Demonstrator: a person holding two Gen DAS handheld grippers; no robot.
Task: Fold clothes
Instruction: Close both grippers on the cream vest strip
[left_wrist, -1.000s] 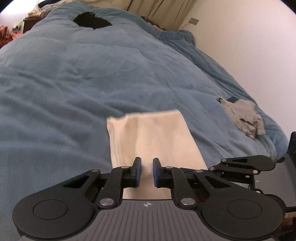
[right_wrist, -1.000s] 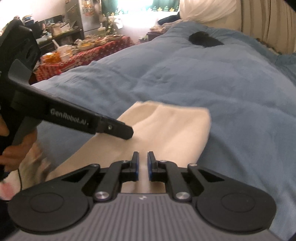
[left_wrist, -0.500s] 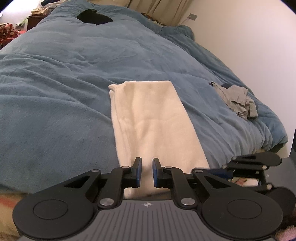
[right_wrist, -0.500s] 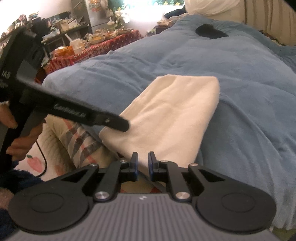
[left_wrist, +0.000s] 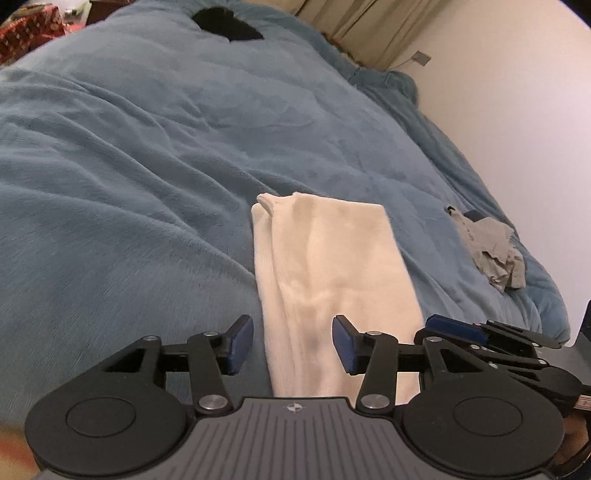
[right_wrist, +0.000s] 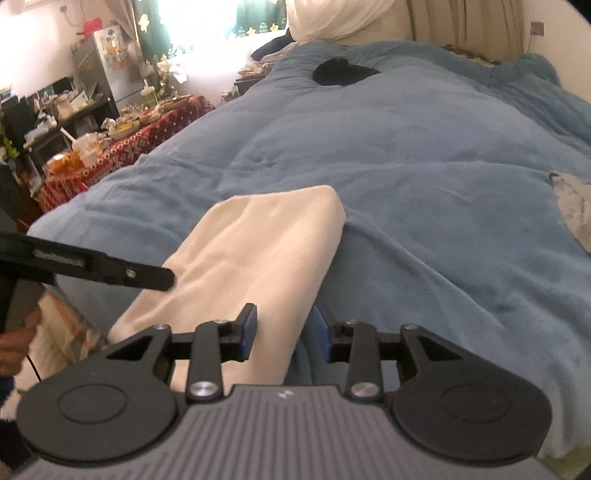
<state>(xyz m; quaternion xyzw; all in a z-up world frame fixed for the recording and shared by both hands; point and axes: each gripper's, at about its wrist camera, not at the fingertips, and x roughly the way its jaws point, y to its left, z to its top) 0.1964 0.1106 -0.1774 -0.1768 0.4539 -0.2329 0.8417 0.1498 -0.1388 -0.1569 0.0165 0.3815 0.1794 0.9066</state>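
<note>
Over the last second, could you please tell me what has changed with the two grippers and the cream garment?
Both sets of jaws have opened: the left gripper and the right gripper were shut on the near end of the cream garment and have let it go. It now lies flat on the blue duvet. The grey garment and black item stayed put.

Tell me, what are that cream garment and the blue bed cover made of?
The cream garment looks like a soft, matte knit, perhaps cotton; it creases gently. The blue bed cover seems a plush fleece: fuzzy nap, puffy folds. Neither can be told for sure.
</note>
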